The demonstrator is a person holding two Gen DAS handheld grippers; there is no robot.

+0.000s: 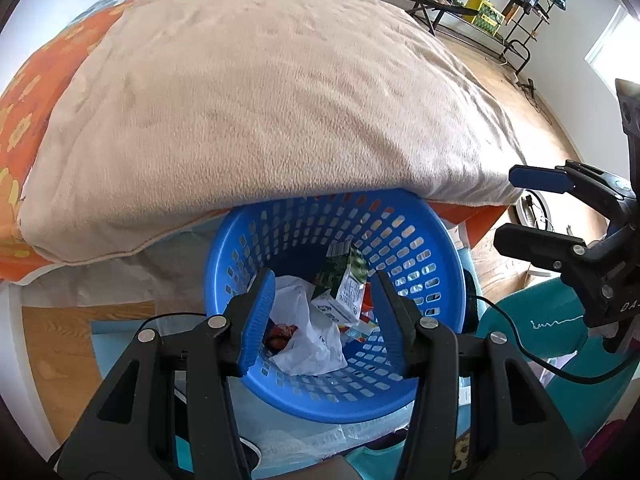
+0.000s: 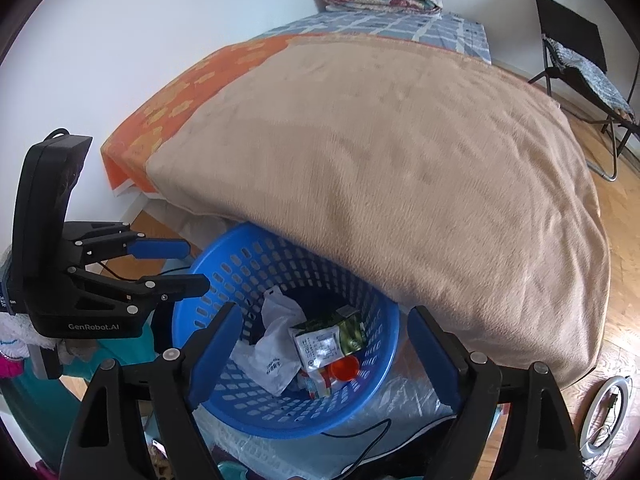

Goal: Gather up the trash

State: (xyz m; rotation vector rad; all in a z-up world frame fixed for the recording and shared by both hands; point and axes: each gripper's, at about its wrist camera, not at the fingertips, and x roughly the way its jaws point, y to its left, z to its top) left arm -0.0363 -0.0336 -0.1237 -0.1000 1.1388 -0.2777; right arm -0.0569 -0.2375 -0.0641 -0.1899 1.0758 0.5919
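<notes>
A blue perforated basket [image 1: 420,248] [image 2: 224,280] stands on the floor, tucked under the bed's edge. Inside lie a green and white carton [image 1: 346,284] [image 2: 328,340], a crumpled white plastic bag [image 1: 304,332] [image 2: 272,356], an orange cap [image 2: 344,368] and small wrappers. My left gripper [image 1: 324,320] [image 2: 192,266] hovers over the basket's mouth, open, with nothing between its blue pads. My right gripper [image 2: 322,356] [image 1: 520,210] hangs above the basket too, open wide and empty.
A tan blanket [image 1: 260,120] [image 2: 400,160] on the bed overhangs the basket's far rim. A folding chair [image 2: 580,60] and a drying rack [image 1: 520,0] stand on the wooden floor beyond. A ring light [image 2: 608,412] lies at the right; teal cloth [image 1: 532,328] and clear plastic surround the basket.
</notes>
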